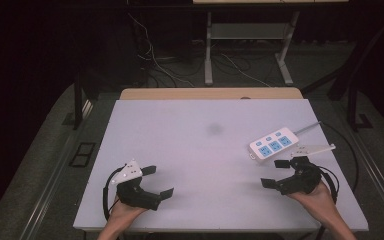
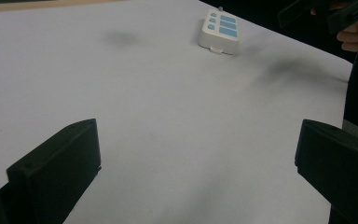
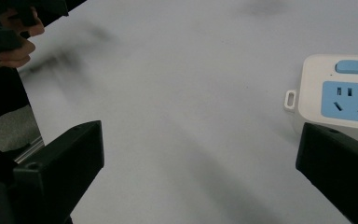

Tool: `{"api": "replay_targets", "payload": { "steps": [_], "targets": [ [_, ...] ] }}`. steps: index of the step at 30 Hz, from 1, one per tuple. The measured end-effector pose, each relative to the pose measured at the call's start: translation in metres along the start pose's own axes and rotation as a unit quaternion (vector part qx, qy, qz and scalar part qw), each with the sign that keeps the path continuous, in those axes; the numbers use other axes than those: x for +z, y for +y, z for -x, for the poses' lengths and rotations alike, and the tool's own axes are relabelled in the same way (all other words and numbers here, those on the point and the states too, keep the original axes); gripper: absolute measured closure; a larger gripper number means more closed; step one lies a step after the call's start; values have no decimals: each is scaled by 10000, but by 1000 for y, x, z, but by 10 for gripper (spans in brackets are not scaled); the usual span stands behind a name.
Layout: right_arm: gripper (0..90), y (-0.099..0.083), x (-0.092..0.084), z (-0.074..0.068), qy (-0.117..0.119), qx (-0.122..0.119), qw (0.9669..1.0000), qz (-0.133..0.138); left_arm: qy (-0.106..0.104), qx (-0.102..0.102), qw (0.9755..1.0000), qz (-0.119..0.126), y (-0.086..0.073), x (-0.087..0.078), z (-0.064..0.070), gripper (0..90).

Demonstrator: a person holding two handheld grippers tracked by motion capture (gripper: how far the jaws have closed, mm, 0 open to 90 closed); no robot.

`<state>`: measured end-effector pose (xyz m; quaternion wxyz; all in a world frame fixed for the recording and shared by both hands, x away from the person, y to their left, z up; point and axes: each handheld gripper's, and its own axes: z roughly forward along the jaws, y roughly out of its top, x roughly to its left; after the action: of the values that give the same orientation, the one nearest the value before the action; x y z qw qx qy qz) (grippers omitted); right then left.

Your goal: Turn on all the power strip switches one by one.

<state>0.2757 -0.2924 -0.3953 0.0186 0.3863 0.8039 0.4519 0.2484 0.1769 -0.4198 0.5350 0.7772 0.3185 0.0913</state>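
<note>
A white power strip (image 1: 273, 143) with blue sockets lies at the right of the white table (image 1: 200, 150); its cord runs off to the far right. My right gripper (image 1: 275, 173) stands open just in front of it, jaws wide and nothing between them. In the right gripper view the power strip (image 3: 340, 95) sits close by, at the right jaw. My left gripper (image 1: 158, 181) rests open near the front left of the table, nothing in it. From the left gripper view the power strip (image 2: 220, 30) lies far off, and the other hand's gripper (image 2: 326, 11) shows at the top right.
A faint dark smudge (image 1: 214, 129) marks the middle of the table. A wooden edge (image 1: 210, 93) borders the table's far side. Beyond it stand desk legs (image 1: 208, 50) and loose cables (image 1: 155, 60) on the floor.
</note>
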Motion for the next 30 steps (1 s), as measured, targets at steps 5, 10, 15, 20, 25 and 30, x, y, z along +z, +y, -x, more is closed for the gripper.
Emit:
{"api": "replay_targets", "payload": {
  "steps": [5, 10, 15, 20, 25, 30],
  "targets": [
    [7, 6, 0, 4, 5, -4, 10000, -25, -1, 6, 10000, -6, 0, 0, 0, 0],
    [7, 16, 1, 8, -2, -48, 10000, -83, 11, -2, 10000, 0, 0, 1, 0, 0],
    [7, 25, 3, 9, -39, -100, 9998, -154, 9, 13, 10000, -9, 0, 1, 0, 0],
    [7, 33, 5, 12, -37, -140, 9996, -231, 10, 12, 10000, -11, 0, 0, 0, 0],
    [7, 40, 8, 15, -51, -194, 9992, -352, 10, 11, 10000, -10, 0, 1, 0, 0],
    [7, 48, 10, 17, -65, -261, 9987, -426, 3, 22, 10000, -18, 0, 1, 0, 0]
  ]
}}
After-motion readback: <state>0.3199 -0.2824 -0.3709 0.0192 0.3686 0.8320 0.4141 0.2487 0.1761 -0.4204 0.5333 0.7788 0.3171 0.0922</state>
